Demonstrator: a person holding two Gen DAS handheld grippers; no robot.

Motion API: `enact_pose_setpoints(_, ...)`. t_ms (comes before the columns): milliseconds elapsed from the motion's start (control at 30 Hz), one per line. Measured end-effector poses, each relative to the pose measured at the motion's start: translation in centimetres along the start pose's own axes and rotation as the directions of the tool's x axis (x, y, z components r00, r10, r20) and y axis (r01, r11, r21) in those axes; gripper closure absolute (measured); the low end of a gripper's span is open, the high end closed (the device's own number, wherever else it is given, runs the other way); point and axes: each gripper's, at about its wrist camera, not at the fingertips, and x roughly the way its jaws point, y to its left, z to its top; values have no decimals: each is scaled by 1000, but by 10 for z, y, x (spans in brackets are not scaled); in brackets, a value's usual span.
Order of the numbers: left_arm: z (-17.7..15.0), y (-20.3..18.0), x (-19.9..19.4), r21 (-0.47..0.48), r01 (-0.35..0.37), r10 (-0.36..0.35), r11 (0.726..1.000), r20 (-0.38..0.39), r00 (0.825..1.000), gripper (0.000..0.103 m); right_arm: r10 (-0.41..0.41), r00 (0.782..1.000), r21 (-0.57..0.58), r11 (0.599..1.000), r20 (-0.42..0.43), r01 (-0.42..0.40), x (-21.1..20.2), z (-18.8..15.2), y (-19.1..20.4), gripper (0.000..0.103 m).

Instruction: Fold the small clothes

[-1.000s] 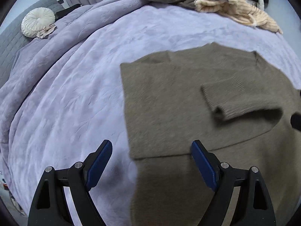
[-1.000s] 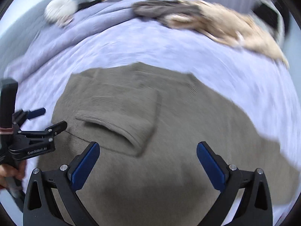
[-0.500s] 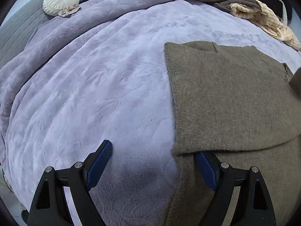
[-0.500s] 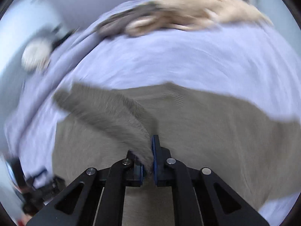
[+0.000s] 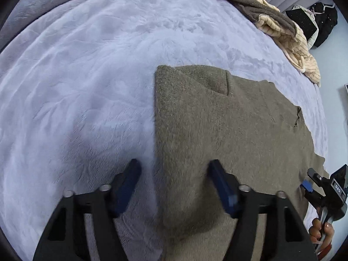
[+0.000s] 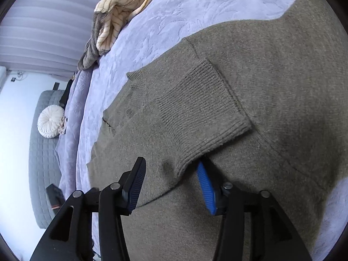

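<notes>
Sweater (image 5: 228, 130), olive-brown knit, lies spread on the lavender bedspread (image 5: 87, 76), one side folded inward and a ribbed sleeve cuff (image 6: 202, 111) laid across its body. Our left gripper (image 5: 174, 184) straddles the folded left edge, its jaws closing with the fabric between them but the pads not yet pressing. Our right gripper (image 6: 171, 184) is opening around the cuff end; one blue pad seems tucked just under the cuff, though shadow makes that unclear. A cream and grey blanket heap (image 6: 113, 15) sits at the bed's far edge, a round white cushion (image 6: 50, 121) beyond.
</notes>
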Motion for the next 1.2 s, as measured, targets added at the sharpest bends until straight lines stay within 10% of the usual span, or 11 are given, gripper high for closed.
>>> enact_pose_setpoints(67, 6, -4, 0, 6, 60, -60, 998, 21, 998, 94, 0, 1000, 26, 1000, -2, 0, 3, 6, -3, 61)
enact_pose_setpoints(133, 9, -9, -9, 36, 54, -55, 998, 34, 998, 94, -26, 999, 20, 999, -23, 26, 9, 10, -2, 96)
enact_pose_setpoints(300, 7, -10, -22, 174, 48, -55, 984, 36, 998, 94, 46, 999, -46, 998, 12, -46, -9, 3, 21, 96)
enact_pose_setpoints(400, 6, -9, -7, 227, 5, -10, 974, 21, 1000, 93, -57, 998, -48, 997, 20, 57, -3, -5, 8, 96)
enact_pose_setpoints(733, -16, -7, -35, 245, -227, 199, 942, 135, 971, 93, -98, 995, 61, 994, 22, 96, -26, -17, -29, 93)
enact_pose_setpoints(933, -34, -21, -50, 191, -221, 196, 956, 141, 970, 93, -110, 994, 38, 993, -3, 110, -42, -26, -26, 92)
enact_pose_setpoints(1067, -49, -43, -53, 203, -203, 177, 958, 140, 974, 93, -96, 995, 36, 995, -15, 96, -47, -35, -27, 65)
enact_pose_setpoints(1200, -58, -45, -49, 162, -240, 220, 957, 132, 966, 93, -69, 997, 24, 997, -29, 69, -45, -39, -19, 58)
